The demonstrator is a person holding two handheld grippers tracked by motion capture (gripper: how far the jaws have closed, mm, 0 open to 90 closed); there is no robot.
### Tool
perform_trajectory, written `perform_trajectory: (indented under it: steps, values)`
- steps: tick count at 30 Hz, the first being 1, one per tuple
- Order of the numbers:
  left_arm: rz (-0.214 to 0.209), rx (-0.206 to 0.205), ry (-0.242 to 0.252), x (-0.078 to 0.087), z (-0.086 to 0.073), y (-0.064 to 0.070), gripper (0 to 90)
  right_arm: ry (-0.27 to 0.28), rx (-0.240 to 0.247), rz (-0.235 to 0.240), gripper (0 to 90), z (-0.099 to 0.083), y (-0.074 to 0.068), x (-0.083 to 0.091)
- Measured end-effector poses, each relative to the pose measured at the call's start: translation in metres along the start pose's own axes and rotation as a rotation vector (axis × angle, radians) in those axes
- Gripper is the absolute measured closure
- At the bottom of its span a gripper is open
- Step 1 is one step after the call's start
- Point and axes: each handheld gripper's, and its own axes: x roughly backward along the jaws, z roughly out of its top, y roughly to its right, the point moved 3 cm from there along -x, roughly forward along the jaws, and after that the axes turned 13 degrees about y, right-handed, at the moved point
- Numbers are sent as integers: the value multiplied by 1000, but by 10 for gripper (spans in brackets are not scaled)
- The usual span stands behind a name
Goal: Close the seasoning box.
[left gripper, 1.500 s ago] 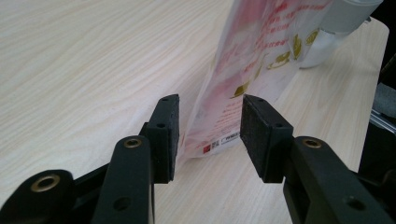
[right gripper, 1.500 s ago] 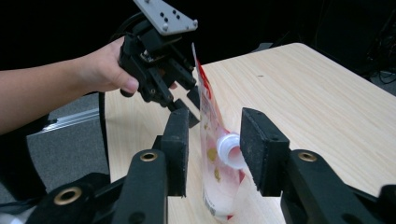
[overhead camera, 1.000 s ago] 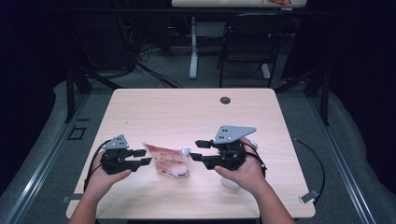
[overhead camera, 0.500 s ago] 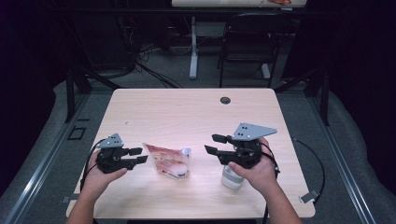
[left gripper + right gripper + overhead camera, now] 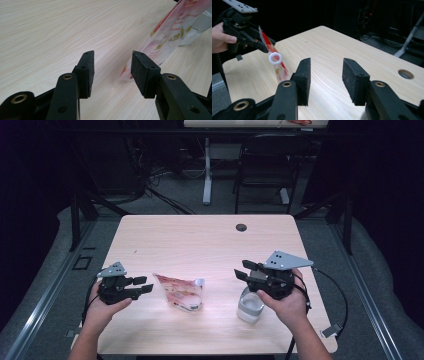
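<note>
Now we are mid-approach; both tongs gape wide, left tongs (image 5: 142,285) just at nine o'clock of the pouch (image 5: 181,292); right tongs (image 5: 243,270) hover above the jar (image 5: 250,306). Next we must close the left on the pouch's edge.

Each black tool (image 5: 141,285) carries a grey three-cornered plate, brass-ringed screw holes and a black cable.

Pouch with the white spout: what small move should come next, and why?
Probably ease the left gripper forward to close on the pouch. Its jaws stand open with the pouch's edge just ahead, while the right gripper hovers open above the clear container.
</note>
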Motion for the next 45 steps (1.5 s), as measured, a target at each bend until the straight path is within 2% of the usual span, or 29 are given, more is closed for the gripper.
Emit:
perform_trajectory:
  steps: [4,5,6,10,12,16,18,22,27,36,45]
  values:
    - [6,2,6,2,0,-2,538,-21,-11,-24,633,-1,8,5]
    - [7,7,7,2,0,-2,536,-28,-21,-45,667,-1,15,9]
    - [7,4,7,3,0,-3,536,-28,-21,-45,667,-1,15,9]
    - [7,13,16,4,0,-4,531,-28,-50,-80,733,0,30,20]
    - [8,20,19,4,0,-4,531,-35,-55,-84,749,-1,32,21]
    - [13,24,19,5,0,-6,530,-72,-57,-134,833,-4,47,28]
    - [14,29,17,5,-1,-6,530,-78,-57,-143,844,-5,50,29]
    - [11,32,24,6,-1,-7,529,-99,-77,-195,900,-15,64,33]
    - [13,35,23,6,-2,-8,529,-115,-118,-215,900,-29,72,34]
    - [16,33,20,6,-2,-8,528,-130,-153,-215,900,-43,75,35]
    - [21,38,20,6,-2,-9,525,-117,-156,-176,900,-47,62,35]
